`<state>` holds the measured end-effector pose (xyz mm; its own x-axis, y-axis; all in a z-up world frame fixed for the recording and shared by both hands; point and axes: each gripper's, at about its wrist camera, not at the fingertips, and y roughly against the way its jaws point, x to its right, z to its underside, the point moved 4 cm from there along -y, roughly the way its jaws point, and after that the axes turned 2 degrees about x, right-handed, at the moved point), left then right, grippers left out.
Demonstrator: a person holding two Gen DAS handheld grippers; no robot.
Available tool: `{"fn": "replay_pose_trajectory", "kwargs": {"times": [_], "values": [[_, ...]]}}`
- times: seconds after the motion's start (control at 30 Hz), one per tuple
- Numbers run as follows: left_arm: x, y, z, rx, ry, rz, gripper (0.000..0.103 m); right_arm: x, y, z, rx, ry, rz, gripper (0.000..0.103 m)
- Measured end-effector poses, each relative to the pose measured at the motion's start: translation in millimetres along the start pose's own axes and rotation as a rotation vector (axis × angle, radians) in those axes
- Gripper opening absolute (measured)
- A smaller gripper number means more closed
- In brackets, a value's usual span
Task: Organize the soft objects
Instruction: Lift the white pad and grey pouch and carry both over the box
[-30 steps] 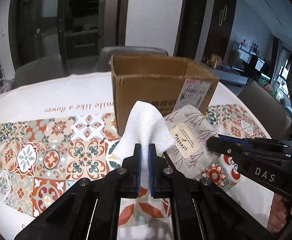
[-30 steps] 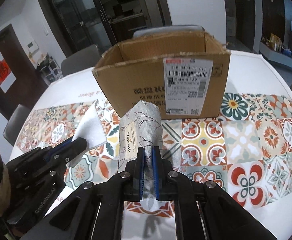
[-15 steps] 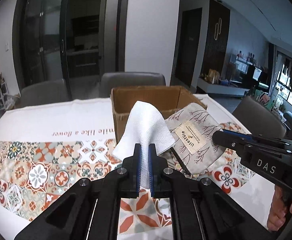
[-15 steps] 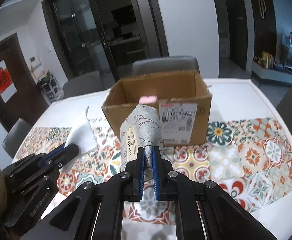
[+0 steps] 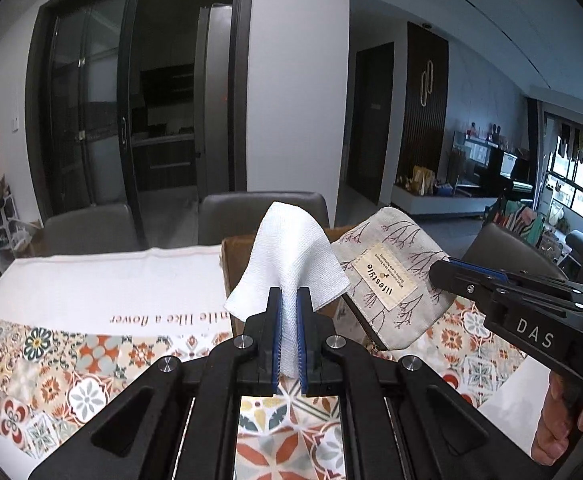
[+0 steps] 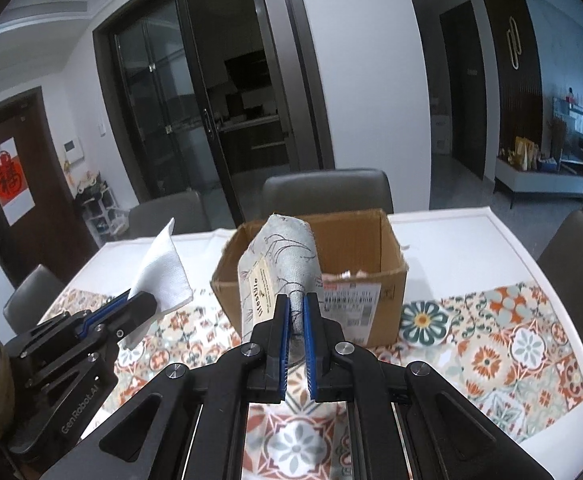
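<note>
White cloth (image 5: 291,248) and grey branch-print pouch (image 6: 279,272) held aloft, side by side.

We are in a home, in an open dining and living area. A dining table (image 6: 471,232) wears a patterned tablecloth (image 6: 491,340), with padded chairs (image 6: 327,192) around it. Behind stand glass sliding doors (image 6: 195,128) to a kitchen, a red paper charm (image 6: 9,180) on a door, and a shelf of ornaments (image 5: 479,152).

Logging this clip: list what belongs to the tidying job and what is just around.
Job: white cloth in left gripper; printed pouch in right gripper; cardboard box.
Around: patterned tablecloth; grey chairs.
</note>
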<state>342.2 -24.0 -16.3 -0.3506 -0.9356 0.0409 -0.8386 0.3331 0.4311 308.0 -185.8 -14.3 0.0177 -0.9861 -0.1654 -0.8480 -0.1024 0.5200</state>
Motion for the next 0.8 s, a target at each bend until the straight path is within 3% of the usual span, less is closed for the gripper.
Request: {"fn": "replay_pose_trajectory", "kwargs": {"times": [0.37, 0.8], "values": [[1.2, -13.9, -31.9, 0.054, -0.037, -0.010, 0.008, 1.1, -3.8, -32.1, 0.069, 0.006, -0.003, 0.008], [6.8, -54.7, -49.5, 0.065, -0.065, -0.012, 0.008, 13.8, -31.5, -58.2, 0.102, -0.002, 0.000, 0.008]]}}
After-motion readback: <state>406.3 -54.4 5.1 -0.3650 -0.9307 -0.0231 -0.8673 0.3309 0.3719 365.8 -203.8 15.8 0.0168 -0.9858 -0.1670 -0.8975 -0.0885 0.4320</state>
